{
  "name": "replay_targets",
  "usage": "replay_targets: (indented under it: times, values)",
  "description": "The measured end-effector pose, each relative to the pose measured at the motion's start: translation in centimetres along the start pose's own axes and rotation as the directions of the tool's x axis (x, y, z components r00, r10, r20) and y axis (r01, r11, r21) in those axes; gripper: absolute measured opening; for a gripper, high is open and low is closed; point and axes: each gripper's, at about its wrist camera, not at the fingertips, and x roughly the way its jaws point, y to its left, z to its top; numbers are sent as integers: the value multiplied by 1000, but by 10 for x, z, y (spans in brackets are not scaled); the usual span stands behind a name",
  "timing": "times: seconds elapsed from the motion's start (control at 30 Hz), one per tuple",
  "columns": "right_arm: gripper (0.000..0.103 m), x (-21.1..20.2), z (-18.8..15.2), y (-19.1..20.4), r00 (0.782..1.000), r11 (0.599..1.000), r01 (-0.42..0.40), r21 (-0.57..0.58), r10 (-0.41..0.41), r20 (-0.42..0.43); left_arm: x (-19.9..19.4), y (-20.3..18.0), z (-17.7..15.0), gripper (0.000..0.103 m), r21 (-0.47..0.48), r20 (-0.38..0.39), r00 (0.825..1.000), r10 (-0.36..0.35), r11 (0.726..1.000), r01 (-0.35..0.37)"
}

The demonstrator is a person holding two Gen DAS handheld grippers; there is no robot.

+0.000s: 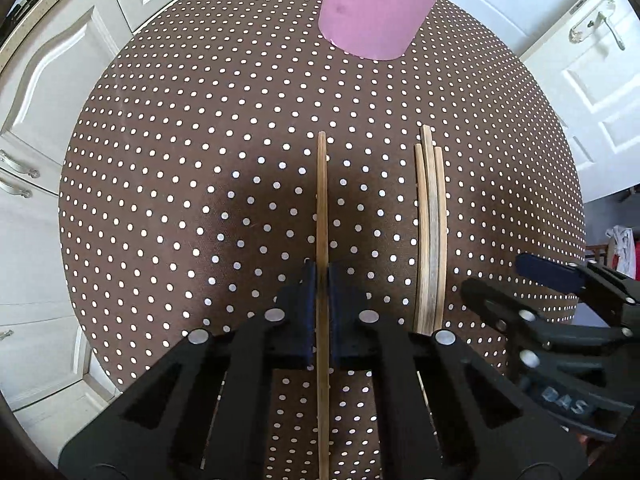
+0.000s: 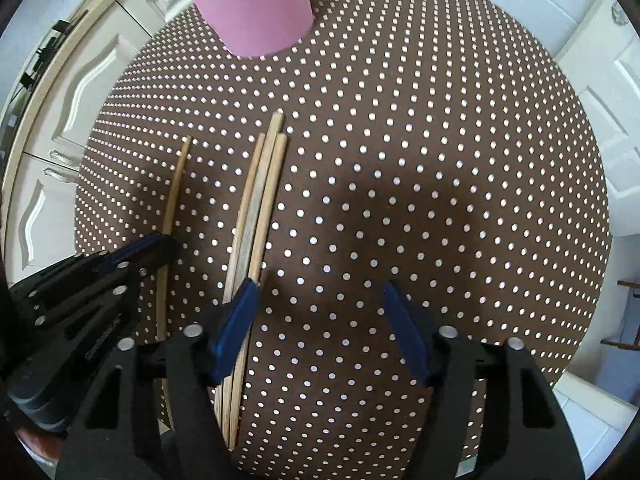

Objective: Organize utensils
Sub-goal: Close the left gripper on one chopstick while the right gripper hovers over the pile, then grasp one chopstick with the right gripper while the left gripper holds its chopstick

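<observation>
— What step is this?
— The left claw pinches a lone chopstick lying on the dotted table; the right claw hangs spread beside three chopsticks.
— Next?
— Likely lift it, upend it into the pink cup at the far side.

Light: bright, even daylight in both your views.
Shadows: soft dark patches on the dotted tablecloth ahead of each hand-held gripper.
Focus: sharp mid-frame.
Edges: strong fisheye bending, dark corners; cabinets curve and look washed out.
</observation>
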Motion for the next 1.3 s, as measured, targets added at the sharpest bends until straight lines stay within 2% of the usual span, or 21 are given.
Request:
replay_targets:
  times: [0.13,0.23,0.33,0.5,0.6,0.67,0.73,0.77,0.8,0.83,0.93,1.1,1.3]
  values:
    - [59,4,6,6,1000,1000,18,-5,-18,-3,-7,12,-8,7,-7,7,1000,-15,1000,15]
    - [59,8,13,12,1000,1000,16,-6,-16,-5,-19,30,-41,7,-6,13,1000,-25,1000,25]
    - [59,11,15,18,999,998,51,-31,-50,1,-22,40,-53,7,-11,15,999,-39,999,39]
    - [58,14,18,30,998,997,69,-32,-68,9,-29,40,-50,7,-5,16,999,-41,999,41]
    - [51,11,8,35,996,995,86,-55,-85,26,-36,34,-53,7,-2,18,999,-42,999,42]
    - [41,13,8,38,993,991,109,-77,-106,47,-33,32,-51,7,-6,17,999,-45,999,45]
    - [26,11,8,41,989,985,135,-105,-129,66,-32,30,-49,7,-13,18,999,-49,999,49]
    - [20,11,9,41,991,985,126,-119,-118,68,-32,27,-48,7,-13,18,999,-48,999,49]
    - [9,11,9,40,993,986,110,-123,-103,65,-32,25,-47,7,-13,17,999,-47,999,48]
    - [6,9,10,39,996,991,70,-116,-64,54,-32,23,-46,7,-14,16,999,-47,999,47]
    - [5,7,3,34,998,989,11,-147,-2,61,-32,24,-45,7,-27,16,999,-52,998,52]
    - [5,10,-3,29,998,988,-30,-152,38,54,-34,26,-48,7,-33,18,999,-49,998,49]
    - [6,14,2,34,998,976,36,-213,-26,52,-31,19,-47,7,-29,22,999,-30,999,31]
